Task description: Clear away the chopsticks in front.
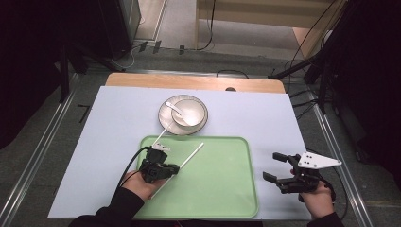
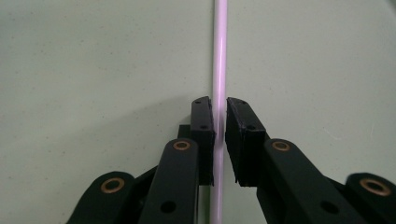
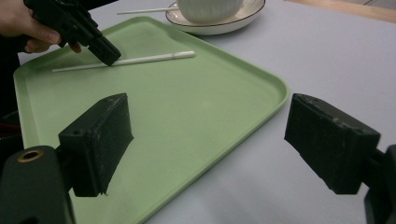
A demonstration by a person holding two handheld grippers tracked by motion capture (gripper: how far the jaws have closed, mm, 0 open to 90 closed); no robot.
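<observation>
Left tongs [image 2: 219,116]: nearly closed around my white chopstick [image 2: 219,56], a hair's gap on one side.
Chopstick: light, stiff, slick; I'd grip mid-shaft.
Right tongs [image 3: 210,140]: wide, empty.

Lighting: even overhead light on the counter [image 1: 118,142]; surroundings dark at left and right edges. Shadows: soft, short. Glare: none strong. Focus: high view slightly soft; gripper views blur nearest black parts.

No words, labels, brand marks or numbers can be read anywhere in these pictures.
</observation>
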